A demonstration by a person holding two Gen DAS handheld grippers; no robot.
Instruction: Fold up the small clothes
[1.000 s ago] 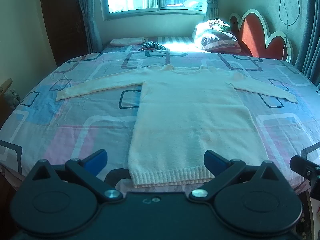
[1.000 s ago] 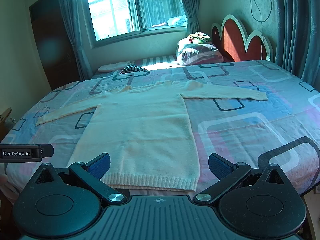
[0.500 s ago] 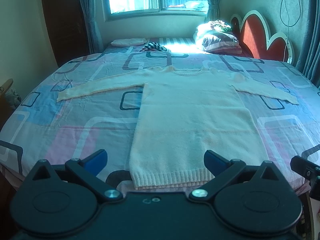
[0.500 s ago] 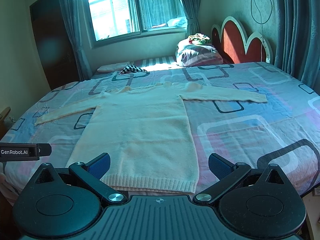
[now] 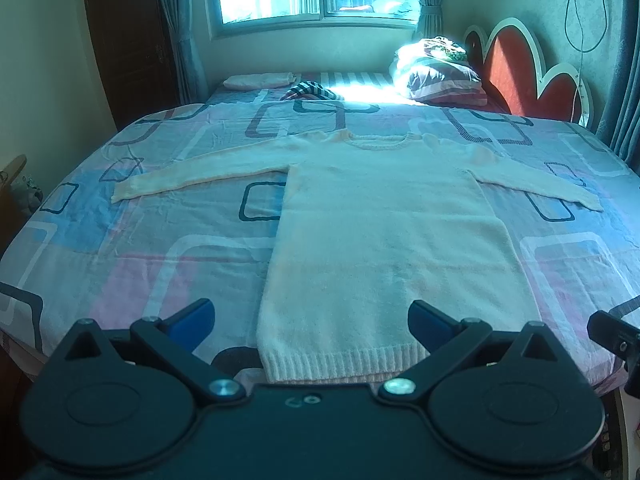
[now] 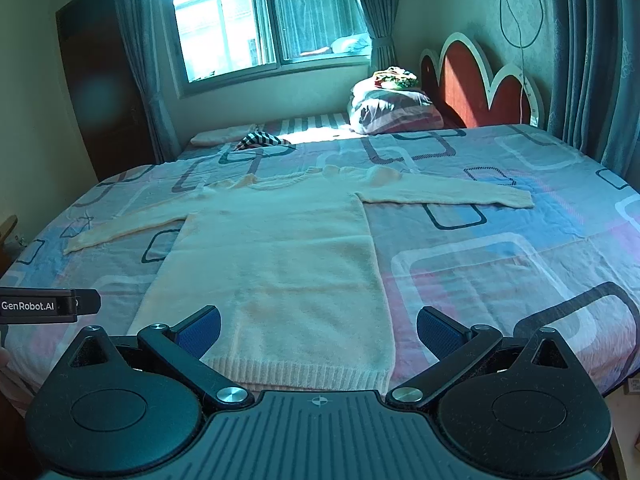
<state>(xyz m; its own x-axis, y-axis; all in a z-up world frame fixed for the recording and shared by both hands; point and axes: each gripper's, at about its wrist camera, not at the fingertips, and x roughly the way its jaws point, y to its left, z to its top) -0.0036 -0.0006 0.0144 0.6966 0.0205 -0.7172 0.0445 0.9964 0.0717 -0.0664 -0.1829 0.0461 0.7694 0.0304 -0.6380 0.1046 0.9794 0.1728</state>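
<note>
A bed point(image 5: 120, 240) with a patterned sheet fills the room. Behind it, a window point(image 6: 272, 24) with blue curtains point(image 6: 136, 60) lets sunlight onto piled pillows point(image 6: 392, 108) beside a red headboard point(image 6: 476, 80). A dark door point(image 5: 124, 40) stands left.

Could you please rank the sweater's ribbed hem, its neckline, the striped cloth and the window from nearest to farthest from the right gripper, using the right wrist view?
From the right gripper:
1. Ribbed hem, just ahead, between the open jaws.
2. Neckline, mid-bed, slightly left.
3. Striped cloth, far bed edge, left.
4. Window, back wall.
</note>
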